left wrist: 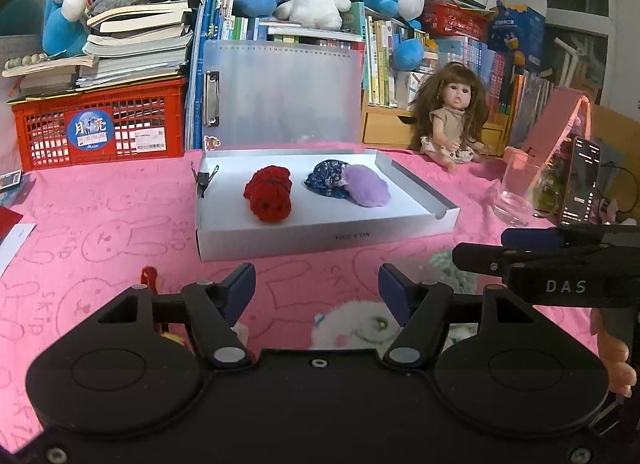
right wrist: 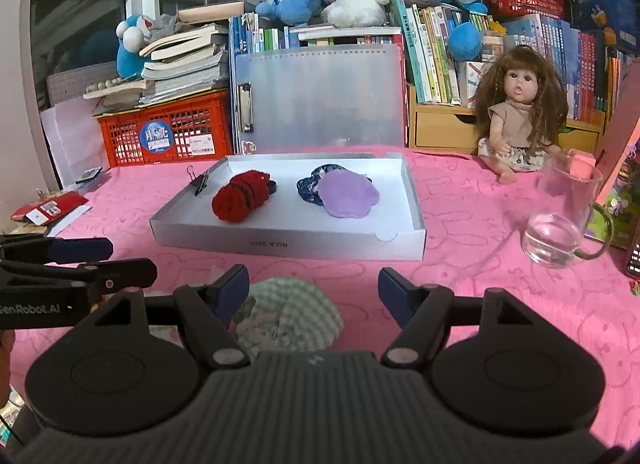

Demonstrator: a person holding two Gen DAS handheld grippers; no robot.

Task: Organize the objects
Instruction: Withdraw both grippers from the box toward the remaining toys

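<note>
Both tools open, hovering over pink-covered desk (left wrist: 100, 224) short of white tray (left wrist: 320, 238).

Left tool (left wrist: 317, 284) spread wide, gripping nothing, above white plush (left wrist: 356, 328). Right tool (right wrist: 314, 284) spread wide, empty, over green checked cloth item (right wrist: 288, 312). In tray: red crochet piece (right wrist: 240, 200) left, purple fluffy piece (right wrist: 348, 194) right, overlapping dark blue patterned piece (right wrist: 308, 188); binder clip (right wrist: 200, 182) on left rim. Glass mug (right wrist: 560, 216) and doll (right wrist: 516, 112) right of tray.
</note>
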